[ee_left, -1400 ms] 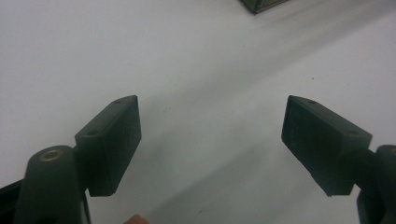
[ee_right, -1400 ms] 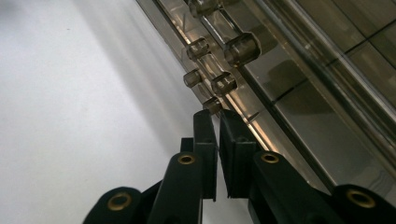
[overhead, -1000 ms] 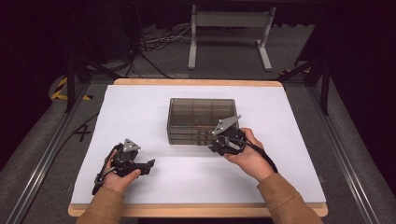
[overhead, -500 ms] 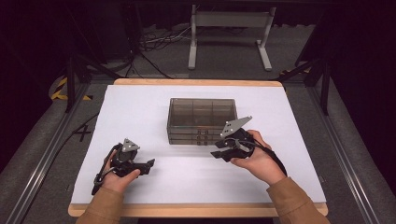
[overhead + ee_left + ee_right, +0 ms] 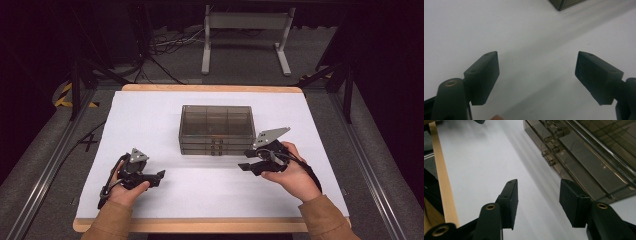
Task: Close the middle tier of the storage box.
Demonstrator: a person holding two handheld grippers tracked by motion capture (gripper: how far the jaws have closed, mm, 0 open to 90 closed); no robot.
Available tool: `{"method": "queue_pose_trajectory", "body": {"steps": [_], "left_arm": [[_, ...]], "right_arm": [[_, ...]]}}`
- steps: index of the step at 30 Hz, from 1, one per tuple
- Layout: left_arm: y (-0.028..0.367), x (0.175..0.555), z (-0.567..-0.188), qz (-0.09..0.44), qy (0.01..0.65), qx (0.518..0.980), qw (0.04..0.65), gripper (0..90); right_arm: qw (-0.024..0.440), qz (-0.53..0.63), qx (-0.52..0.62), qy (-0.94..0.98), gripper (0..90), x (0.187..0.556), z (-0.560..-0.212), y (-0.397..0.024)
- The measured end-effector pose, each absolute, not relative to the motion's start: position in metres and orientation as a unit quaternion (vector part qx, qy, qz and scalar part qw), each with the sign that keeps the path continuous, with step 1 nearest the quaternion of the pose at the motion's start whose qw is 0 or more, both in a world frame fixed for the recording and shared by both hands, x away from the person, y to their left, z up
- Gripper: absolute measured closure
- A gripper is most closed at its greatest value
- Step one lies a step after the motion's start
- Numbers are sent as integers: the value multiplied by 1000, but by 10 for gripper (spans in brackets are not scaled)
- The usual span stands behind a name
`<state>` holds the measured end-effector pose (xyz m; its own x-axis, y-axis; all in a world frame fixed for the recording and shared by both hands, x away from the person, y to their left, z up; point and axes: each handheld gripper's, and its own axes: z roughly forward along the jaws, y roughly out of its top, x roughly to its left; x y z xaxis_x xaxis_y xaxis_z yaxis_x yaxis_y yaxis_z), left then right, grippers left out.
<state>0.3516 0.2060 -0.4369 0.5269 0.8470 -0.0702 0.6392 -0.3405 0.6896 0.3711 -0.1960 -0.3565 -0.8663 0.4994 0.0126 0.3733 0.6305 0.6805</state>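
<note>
A smoky see-through drawer box (image 5: 216, 127) stands at the middle of the white table; its stacked drawers show small round knobs (image 5: 549, 138). My right gripper (image 5: 246, 166) hovers just off the box's front right corner, pointing left along its front. Its jaws have just been opening and now stand open with nothing between them (image 5: 539, 182); the box (image 5: 584, 147) lies to their right. My left gripper (image 5: 159, 176) rests at the front left, open over bare table (image 5: 537, 53), with a corner of the box (image 5: 564, 3) far ahead.
The white table top (image 5: 150, 115) has a wooden rim (image 5: 441, 177) at its near edge. Behind the table stand a metal frame (image 5: 245, 30) and cables on the floor. Metal rails (image 5: 55, 155) run along both sides.
My right gripper has drawn back from the box's front toward the right, and its jaws stand wider apart. The left gripper has kept still.
</note>
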Motion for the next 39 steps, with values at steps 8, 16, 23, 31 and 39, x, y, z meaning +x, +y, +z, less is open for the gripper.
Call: {"method": "queue_pose_trajectory", "body": {"steps": [8, 16, 23, 31, 39], "left_arm": [[207, 352, -437, 151, 464, 803, 341, 201], [208, 352, -438, 150, 466, 802, 341, 201], [208, 353, -439, 151, 467, 803, 337, 201], [208, 354, -440, 151, 469, 803, 334, 201], [208, 354, -442, 151, 471, 803, 332, 201]], "right_arm": [[101, 354, 269, 890, 467, 370, -364, -220], [116, 345, 291, 885, 432, 369, -374, -237], [126, 342, 310, 878, 426, 370, -383, -250], [130, 338, 335, 870, 425, 372, -397, -265], [130, 333, 354, 864, 425, 375, -412, -275]]}}
